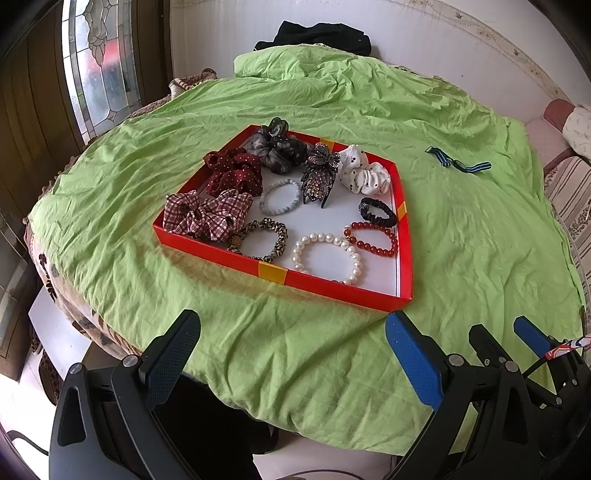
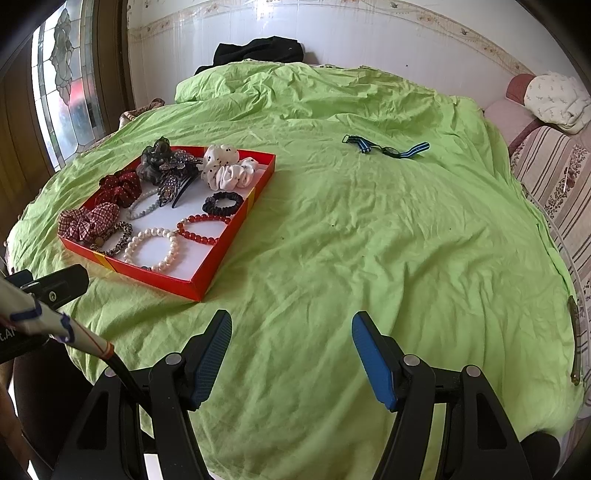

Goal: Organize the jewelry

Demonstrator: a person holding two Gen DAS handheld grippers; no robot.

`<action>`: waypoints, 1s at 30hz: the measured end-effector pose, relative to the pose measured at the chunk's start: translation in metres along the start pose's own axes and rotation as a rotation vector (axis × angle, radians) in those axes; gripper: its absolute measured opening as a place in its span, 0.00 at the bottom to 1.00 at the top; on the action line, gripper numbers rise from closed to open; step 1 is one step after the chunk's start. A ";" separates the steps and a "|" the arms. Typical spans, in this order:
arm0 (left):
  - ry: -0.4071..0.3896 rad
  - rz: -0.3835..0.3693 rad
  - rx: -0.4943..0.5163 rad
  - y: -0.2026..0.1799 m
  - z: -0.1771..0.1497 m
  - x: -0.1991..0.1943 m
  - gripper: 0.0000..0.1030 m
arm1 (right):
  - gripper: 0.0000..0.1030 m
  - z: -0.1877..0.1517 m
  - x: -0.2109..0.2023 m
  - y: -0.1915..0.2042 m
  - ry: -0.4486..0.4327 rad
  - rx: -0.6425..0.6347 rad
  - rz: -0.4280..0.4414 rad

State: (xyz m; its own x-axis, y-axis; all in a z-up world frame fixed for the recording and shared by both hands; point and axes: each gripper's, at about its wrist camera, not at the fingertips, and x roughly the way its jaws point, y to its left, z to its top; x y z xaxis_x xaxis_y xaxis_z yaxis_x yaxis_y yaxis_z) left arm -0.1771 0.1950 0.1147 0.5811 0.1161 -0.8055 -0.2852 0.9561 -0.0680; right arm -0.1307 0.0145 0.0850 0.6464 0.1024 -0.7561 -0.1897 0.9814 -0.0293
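Reaching with your right gripper (image 2: 291, 354), whose fingers stand apart and empty like those of the left gripper (image 1: 291, 354), take the striped strap (image 2: 386, 147) lying well beyond the red tray (image 2: 159, 280), gripping its middle.

Home bedroom: bed with green sheet (image 2: 369, 240), stained-glass window (image 2: 62, 85), tiled wall (image 2: 369, 33).

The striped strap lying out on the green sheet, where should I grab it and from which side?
Probably take the striped strap at its dark middle, where the two striped ends meet. It lies flat and alone on the green sheet, well clear of the red tray, so come straight down from above with the open right gripper, jaws across its narrow width.
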 end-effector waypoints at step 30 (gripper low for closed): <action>0.010 0.006 -0.012 0.008 -0.003 0.005 0.97 | 0.71 -0.004 0.003 0.004 0.003 -0.002 0.000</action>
State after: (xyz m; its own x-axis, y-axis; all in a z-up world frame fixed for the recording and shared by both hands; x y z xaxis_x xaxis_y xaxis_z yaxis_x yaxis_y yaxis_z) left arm -0.1785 0.2029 0.1082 0.5718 0.1187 -0.8118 -0.2977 0.9521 -0.0704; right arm -0.1325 0.0184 0.0806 0.6443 0.1014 -0.7580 -0.1909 0.9811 -0.0310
